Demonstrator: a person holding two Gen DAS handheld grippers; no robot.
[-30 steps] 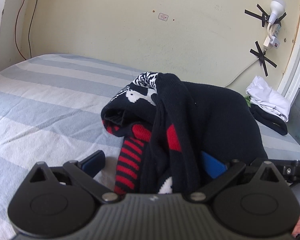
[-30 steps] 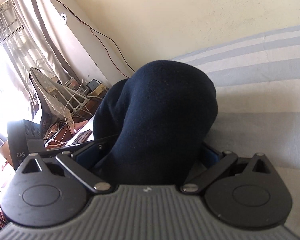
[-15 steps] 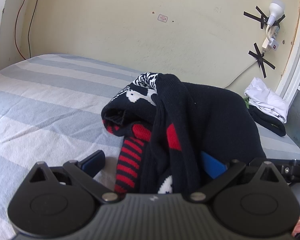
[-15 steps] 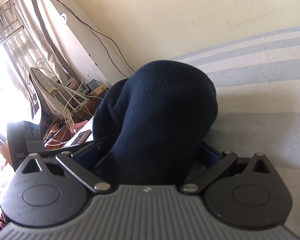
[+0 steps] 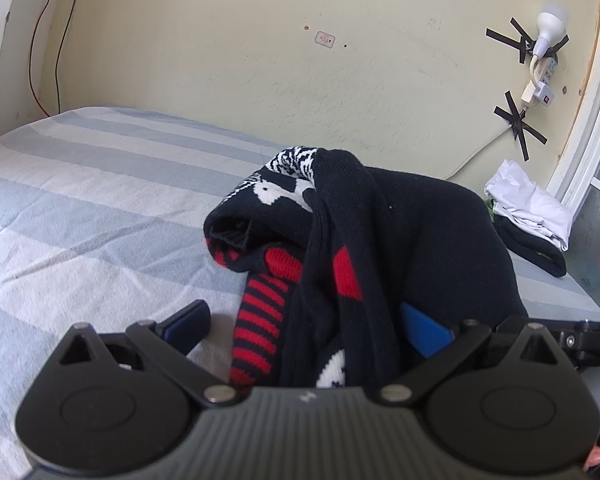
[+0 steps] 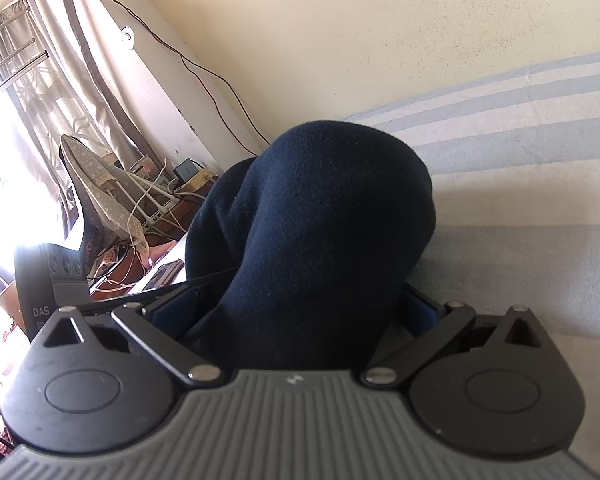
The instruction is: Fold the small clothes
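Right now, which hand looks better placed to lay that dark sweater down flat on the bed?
Probably the left gripper: the sweater sits between its fingers, and open striped bed lies ahead. The right gripper sees little beyond dark fabric.

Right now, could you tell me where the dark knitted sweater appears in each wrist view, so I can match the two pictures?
Left wrist view: the sweater fills the centre and right, red stripes and white pattern showing, bunched between the left gripper fingers.
Right wrist view: it is a plain navy mound at centre, in the right gripper.
Shared landmark: the blue-striped bedsheet beneath it.
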